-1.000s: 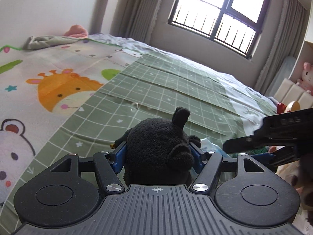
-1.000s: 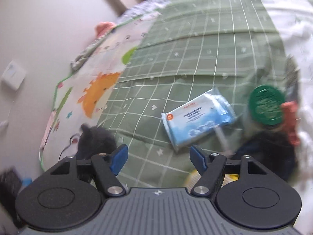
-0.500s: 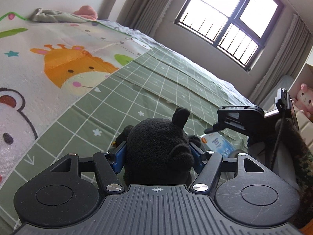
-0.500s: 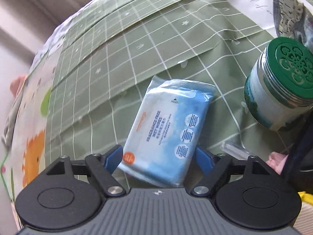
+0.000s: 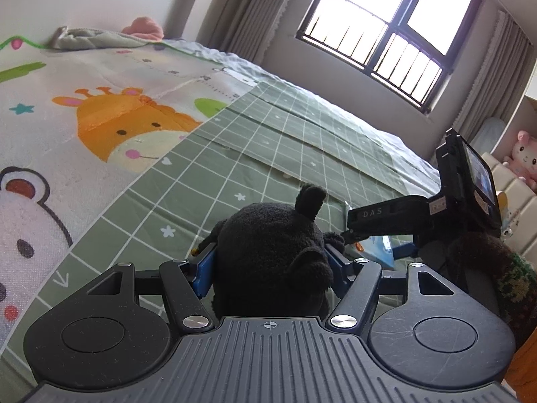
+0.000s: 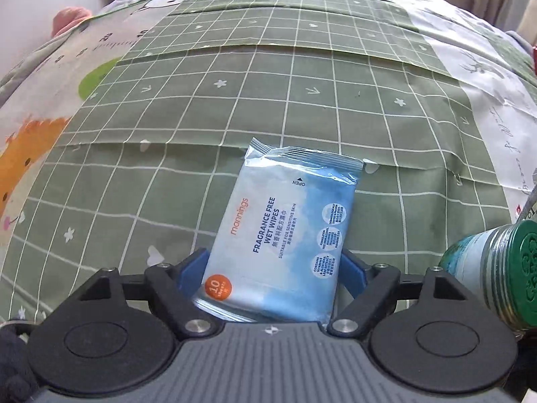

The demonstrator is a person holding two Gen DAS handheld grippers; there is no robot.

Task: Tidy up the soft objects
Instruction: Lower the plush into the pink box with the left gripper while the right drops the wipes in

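Observation:
My left gripper [image 5: 270,268] is shut on a black plush toy [image 5: 272,255], held just above the green checked bedcover [image 5: 268,154]. My right gripper [image 6: 273,268] has its blue fingers on both sides of a light blue pack of wet wipes [image 6: 285,231] that lies on the checked cover [image 6: 235,84]; the fingers look closed against the pack's near end. The right gripper also shows in the left wrist view [image 5: 382,235], low over the pack, just right of the plush toy.
A jar with a green lid [image 6: 503,268] lies at the right. A cartoon-animal blanket [image 5: 100,127] covers the bed's left part. A pink plush [image 5: 523,158] sits at the far right, and a window [image 5: 386,30] is beyond the bed.
My right gripper has moved down onto the wipes pack, and its fingers have narrowed around it. My left gripper still holds the black plush and has shifted only slightly.

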